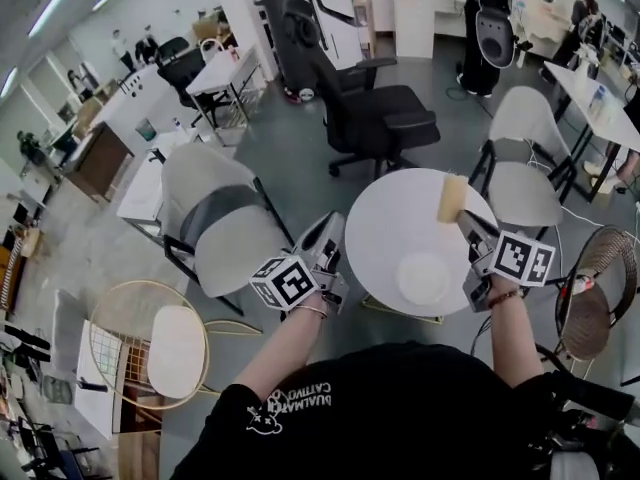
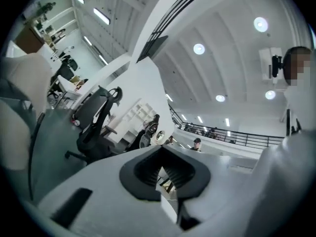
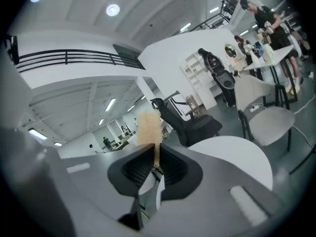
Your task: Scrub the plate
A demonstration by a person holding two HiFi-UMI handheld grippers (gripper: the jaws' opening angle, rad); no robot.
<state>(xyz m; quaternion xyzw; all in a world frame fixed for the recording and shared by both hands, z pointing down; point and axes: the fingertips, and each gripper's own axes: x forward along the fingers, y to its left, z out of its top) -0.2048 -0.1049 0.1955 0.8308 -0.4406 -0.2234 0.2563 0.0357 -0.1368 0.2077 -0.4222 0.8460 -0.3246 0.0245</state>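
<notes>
In the head view, you are holding the left gripper (image 1: pixel 328 236) at centre frame, off the left edge of the round white table (image 1: pixel 400 218) and over the floor. The right gripper (image 1: pixel 468 226) is reaching in from the right, with a tan rectangular sponge (image 1: pixel 452 198) standing up from its tips above the tabletop. The round white plate (image 1: pixel 424 278) is lying flat near the table's lower edge, below and left of the sponge and apart from it. Neither gripper is touching the plate.

In the left gripper view, the left gripper (image 2: pixel 165 169) is pointing out across the room with its jaws together and nothing between them. The plate is not showing here.

In the right gripper view, the right gripper (image 3: pixel 155 164) is clamping the lower end of the sponge (image 3: pixel 148 127). The table (image 3: pixel 237 152) is curving across the lower right, and no plate is appearing ahead of the jaws.

As I judge it, you are carrying the sponge but not scrubbing: bringing it down onto the plate, and steadying the plate, are both left to do.
</notes>
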